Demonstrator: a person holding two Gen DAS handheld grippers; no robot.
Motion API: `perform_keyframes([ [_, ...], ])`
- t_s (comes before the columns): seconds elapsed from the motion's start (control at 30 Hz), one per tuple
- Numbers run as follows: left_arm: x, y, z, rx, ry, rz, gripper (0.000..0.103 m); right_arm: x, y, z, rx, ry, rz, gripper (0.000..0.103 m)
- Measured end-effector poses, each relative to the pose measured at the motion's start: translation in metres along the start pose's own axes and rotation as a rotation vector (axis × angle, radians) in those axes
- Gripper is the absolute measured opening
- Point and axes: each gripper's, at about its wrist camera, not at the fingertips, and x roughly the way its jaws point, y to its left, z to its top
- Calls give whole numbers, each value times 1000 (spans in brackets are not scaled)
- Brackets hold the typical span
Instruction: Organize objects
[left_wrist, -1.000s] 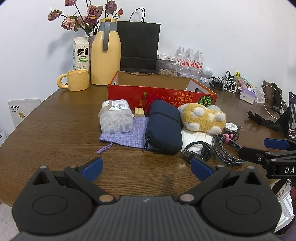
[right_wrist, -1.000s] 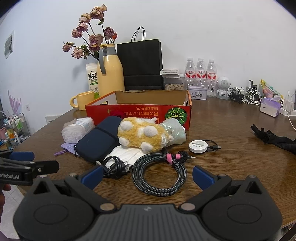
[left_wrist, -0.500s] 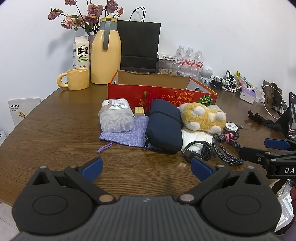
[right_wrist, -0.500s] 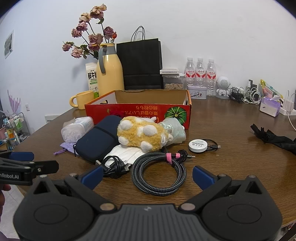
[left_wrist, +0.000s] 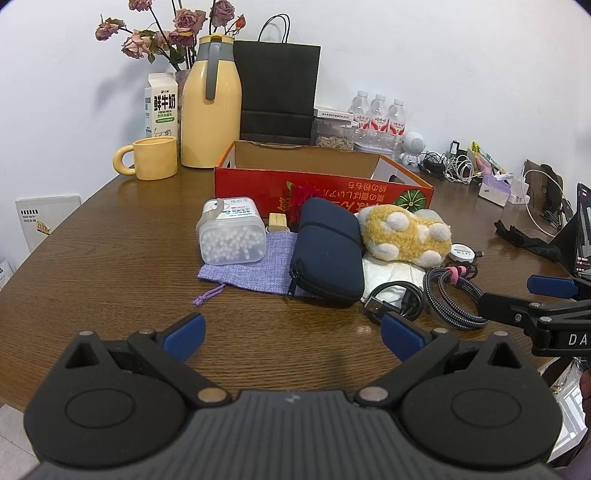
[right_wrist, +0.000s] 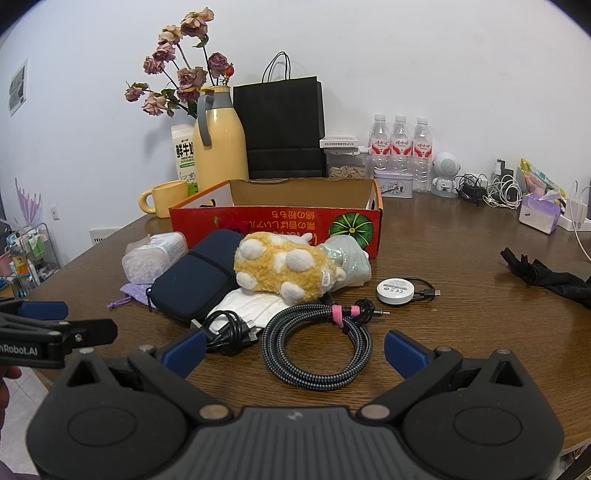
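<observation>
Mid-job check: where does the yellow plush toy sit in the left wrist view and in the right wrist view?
Left wrist: yellow plush toy lies right of centre, just right of the navy zip case.
Right wrist: yellow plush toy lies at centre, beyond the braided cable coil.
Shared landmark: the red cardboard box directly behind it.

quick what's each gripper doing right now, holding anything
left gripper: open, jaws wide apart, holding nothing.
right gripper: open, jaws wide apart, holding nothing, just short of the braided cable.

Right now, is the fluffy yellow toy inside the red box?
No, the fluffy yellow toy lies on the table in front of the red box.
</observation>
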Motion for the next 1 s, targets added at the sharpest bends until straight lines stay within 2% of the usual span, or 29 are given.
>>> perform_keyframes([
  [0.6, 7, 1, 0, 5, 12, 0, 103, 6, -2, -3, -4, 14, -3, 103],
  [1.0, 31, 25, 6, -48, 33, 87, 103, 50, -11, -6, -28, 76, -28, 103],
])
